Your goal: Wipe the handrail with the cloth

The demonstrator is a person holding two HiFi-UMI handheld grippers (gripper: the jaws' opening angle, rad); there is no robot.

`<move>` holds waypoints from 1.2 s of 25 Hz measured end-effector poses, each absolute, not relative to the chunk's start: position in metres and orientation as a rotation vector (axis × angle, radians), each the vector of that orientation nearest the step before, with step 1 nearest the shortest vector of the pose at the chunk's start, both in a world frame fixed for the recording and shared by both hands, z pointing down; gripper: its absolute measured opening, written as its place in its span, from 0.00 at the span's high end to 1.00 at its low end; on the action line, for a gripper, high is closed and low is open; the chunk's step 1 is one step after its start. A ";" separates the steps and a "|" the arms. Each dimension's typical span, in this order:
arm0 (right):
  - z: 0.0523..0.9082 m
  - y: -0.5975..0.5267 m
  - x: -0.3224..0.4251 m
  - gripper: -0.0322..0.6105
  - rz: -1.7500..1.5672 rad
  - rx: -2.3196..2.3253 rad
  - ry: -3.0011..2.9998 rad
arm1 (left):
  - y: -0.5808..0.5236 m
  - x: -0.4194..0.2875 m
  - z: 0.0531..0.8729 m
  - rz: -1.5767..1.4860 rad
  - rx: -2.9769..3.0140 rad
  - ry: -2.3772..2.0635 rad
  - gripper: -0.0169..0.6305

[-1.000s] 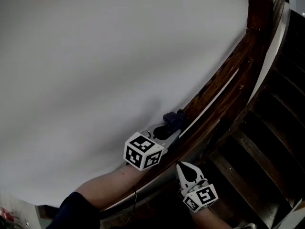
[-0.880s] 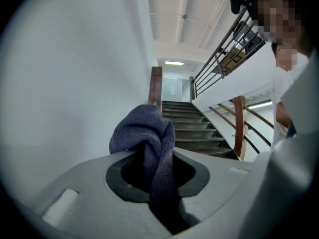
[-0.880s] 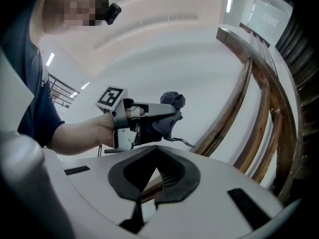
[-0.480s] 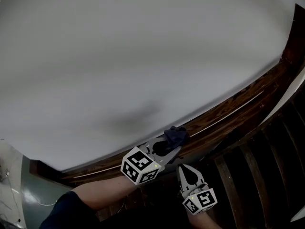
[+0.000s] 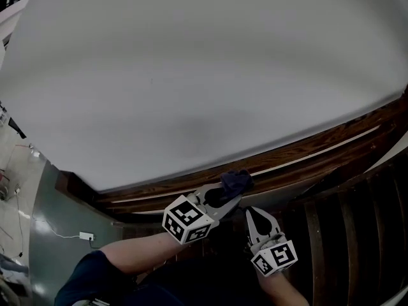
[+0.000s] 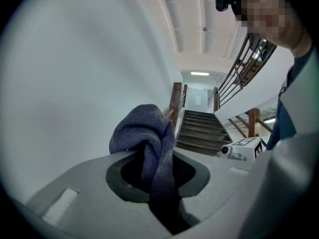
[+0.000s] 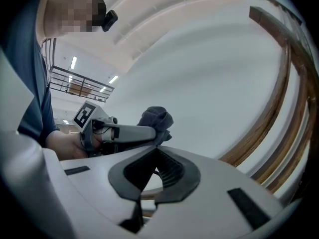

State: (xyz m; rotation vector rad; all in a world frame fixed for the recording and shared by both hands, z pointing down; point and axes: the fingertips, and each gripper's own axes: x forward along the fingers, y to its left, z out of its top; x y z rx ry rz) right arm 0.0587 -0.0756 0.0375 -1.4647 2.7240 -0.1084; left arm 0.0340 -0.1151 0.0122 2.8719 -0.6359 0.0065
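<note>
Since the earlier frames the head view has swung: the handrail (image 5: 319, 146), which rose steeply to the upper right a second ago, now runs almost level across the picture. The left claw (image 5: 231, 190) and the cloth (image 5: 236, 180) hold nearly the same place in the view, and the right claw (image 5: 252, 211) has shifted slightly to the right.

Left claw: clamped on the cloth. In the left gripper view the left claw (image 6: 158, 169) pinches a dark blue cloth (image 6: 142, 133). One fold runs down between the jaws, and a rounded bunch stands up beyond the tips.

Cloth position: in the head view the bunch sits on the upper edge of the brown wooden handrail, at the foot of the white wall (image 5: 191, 75). Contact with the rail looks likely. The right gripper view shows the cloth (image 7: 155, 118) only against the wall.

Right claw: in the right gripper view the right claw (image 7: 155, 148) has its tips together with nothing between them. It is just beside the left claw, on the stair side, below the handrail and apart from the cloth.

Surroundings: the handrail (image 7: 279, 108) curves along the wall. Dark stairs (image 5: 357, 234) lie at the lower right. A bare forearm (image 5: 137, 254) and a blue sleeve (image 5: 89, 282) lead to the left claw.
</note>
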 end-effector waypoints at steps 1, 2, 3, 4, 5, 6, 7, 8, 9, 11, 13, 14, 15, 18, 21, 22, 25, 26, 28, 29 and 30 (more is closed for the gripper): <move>0.039 -0.072 0.049 0.94 -0.110 -1.446 2.739 | -0.111 0.022 0.016 -0.005 2.857 -0.659 0.85; 0.040 -0.069 0.040 0.94 -0.111 -1.428 2.755 | -0.106 0.011 0.019 -0.013 2.844 -0.682 0.85; 0.042 -0.067 0.032 0.94 -0.113 -1.407 2.773 | -0.102 0.001 0.021 -0.018 2.833 -0.706 0.85; 0.043 -0.064 0.023 0.94 -0.117 -1.384 2.792 | -0.097 -0.009 0.024 -0.020 2.822 -0.733 0.85; 0.045 -0.062 0.014 0.94 -0.122 -1.357 2.813 | -0.093 -0.019 0.027 -0.019 2.810 -0.762 0.85; 0.046 -0.060 0.005 0.94 -0.130 -1.326 2.834 | -0.089 -0.029 0.030 -0.018 2.797 -0.792 0.85; 0.049 -0.059 -0.004 0.94 -0.137 -1.294 2.855 | -0.086 -0.039 0.033 -0.016 2.783 -0.822 0.85; 0.051 -0.058 -0.011 0.94 -0.142 -1.266 2.873 | -0.084 -0.048 0.037 -0.015 2.770 -0.849 0.85; 0.053 -0.057 -0.018 0.94 -0.145 -1.243 2.888 | -0.081 -0.056 0.040 -0.017 2.759 -0.870 0.85; 0.056 -0.055 -0.031 0.94 -0.147 -1.208 2.914 | -0.077 -0.069 0.047 -0.026 2.738 -0.903 0.85; 0.059 -0.053 -0.044 0.94 -0.153 -1.168 2.943 | -0.072 -0.082 0.054 -0.040 2.704 -0.936 0.85; 0.059 -0.052 -0.049 0.94 -0.158 -1.147 2.958 | -0.070 -0.086 0.057 -0.046 2.685 -0.953 0.85; 0.059 -0.051 -0.052 0.94 -0.160 -1.130 2.969 | -0.068 -0.090 0.060 -0.052 2.669 -0.967 0.85; 0.060 -0.054 -0.059 0.94 -0.151 -1.104 2.984 | -0.067 -0.096 0.065 -0.067 2.650 -0.994 0.85; 0.066 -0.052 -0.064 0.94 -0.148 -1.084 3.005 | -0.063 -0.102 0.073 -0.082 2.632 -1.016 0.85; 0.068 -0.051 -0.066 0.94 -0.148 -1.077 3.013 | -0.061 -0.104 0.076 -0.085 2.628 -1.024 0.85; 0.073 -0.050 -0.072 0.94 -0.145 -1.062 3.021 | -0.056 -0.109 0.084 -0.086 2.624 -1.046 0.85; 0.074 -0.050 -0.073 0.94 -0.147 -1.058 3.019 | -0.055 -0.109 0.086 -0.086 2.623 -1.053 0.85; 0.075 -0.048 -0.075 0.94 -0.146 -1.047 3.017 | -0.051 -0.110 0.088 -0.089 2.620 -1.058 0.85; 0.074 -0.046 -0.076 0.94 -0.140 -1.042 3.017 | -0.049 -0.109 0.087 -0.091 2.620 -1.057 0.85; 0.073 -0.044 -0.076 0.94 -0.131 -1.037 3.018 | -0.046 -0.108 0.086 -0.093 2.623 -1.055 0.85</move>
